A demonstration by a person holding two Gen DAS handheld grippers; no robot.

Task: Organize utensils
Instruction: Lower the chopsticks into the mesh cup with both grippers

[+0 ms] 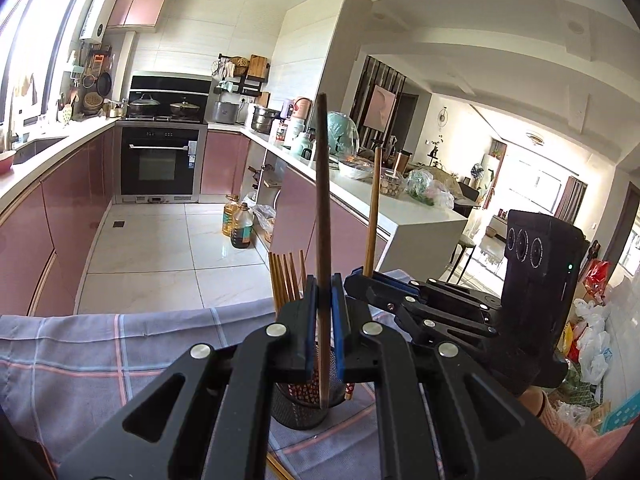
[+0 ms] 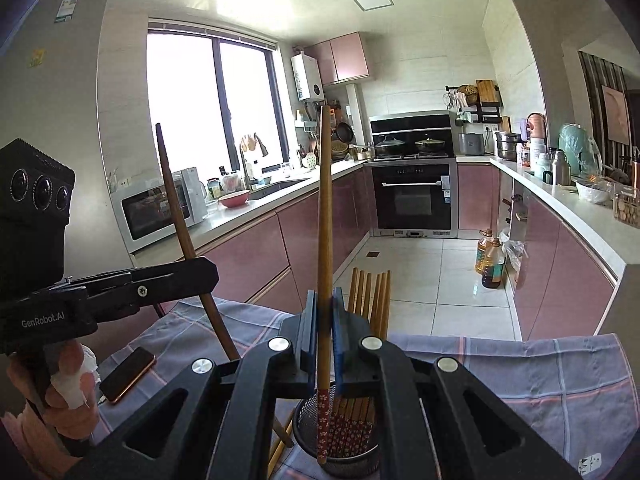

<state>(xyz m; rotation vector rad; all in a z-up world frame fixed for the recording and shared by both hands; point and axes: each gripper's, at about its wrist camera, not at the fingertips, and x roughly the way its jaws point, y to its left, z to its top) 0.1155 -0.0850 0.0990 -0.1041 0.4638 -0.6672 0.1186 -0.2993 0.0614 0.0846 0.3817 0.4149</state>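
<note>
The mesh holder [image 2: 340,446], a dark round cup of wire mesh, stands on the checked cloth [image 2: 560,380] and serves as the landmark here. A bundle of chopsticks [image 2: 370,300] stands inside it, wooden tips pointing up and red flowered ends down in the mesh.

The left gripper [image 1: 325,300] hovers just above the holder, its blue pads clenched on 1 dark chopstick [image 1: 322,200], which stands nearly upright with its lower end hanging over the holder's mouth. Seen from the right wrist, this same stick leans up and to the left of the holder.

The right gripper [image 2: 325,312] is also directly above the holder, its pads clamped tight on 1 light chopstick [image 2: 325,200]. That stick is upright, and its red flowered end [image 2: 323,420] reaches down in front of the holder's rim; whether it touches the mesh cannot be told.

Left of the holder, a phone [image 2: 128,374] lies flat on the cloth. A hand [image 2: 60,396] grips the left tool's handle further left.
</note>
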